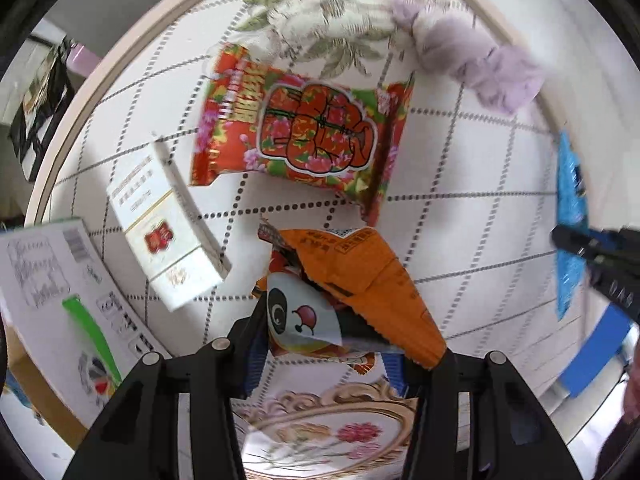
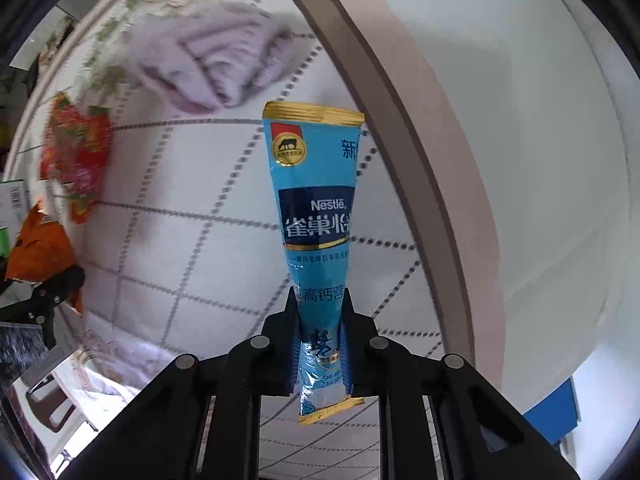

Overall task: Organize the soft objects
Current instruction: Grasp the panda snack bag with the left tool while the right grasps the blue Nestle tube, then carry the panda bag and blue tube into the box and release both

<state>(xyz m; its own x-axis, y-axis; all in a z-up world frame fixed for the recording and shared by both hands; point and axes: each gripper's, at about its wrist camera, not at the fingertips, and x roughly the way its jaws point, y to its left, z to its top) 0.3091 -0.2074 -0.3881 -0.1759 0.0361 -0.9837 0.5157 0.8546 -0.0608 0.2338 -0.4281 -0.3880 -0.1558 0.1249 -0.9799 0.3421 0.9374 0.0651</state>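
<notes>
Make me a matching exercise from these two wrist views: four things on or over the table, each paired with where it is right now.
1. blue sachet
2. orange packet
3. lilac cloth
4. white box

A. crumpled near the table's far edge
B. gripped by the left gripper
C. lying flat beside the red floral packet
D. gripped by the right gripper

Pairs: 1-D, 2-B, 3-A, 4-C

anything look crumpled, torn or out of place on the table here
The orange snack packet in the left gripper is crumpled and folded over, its top looking torn open. The lilac cloth lies bunched at the table edge. The blue Nestle sachet is pinched narrow in the right gripper. Nothing looks spilled.
</notes>
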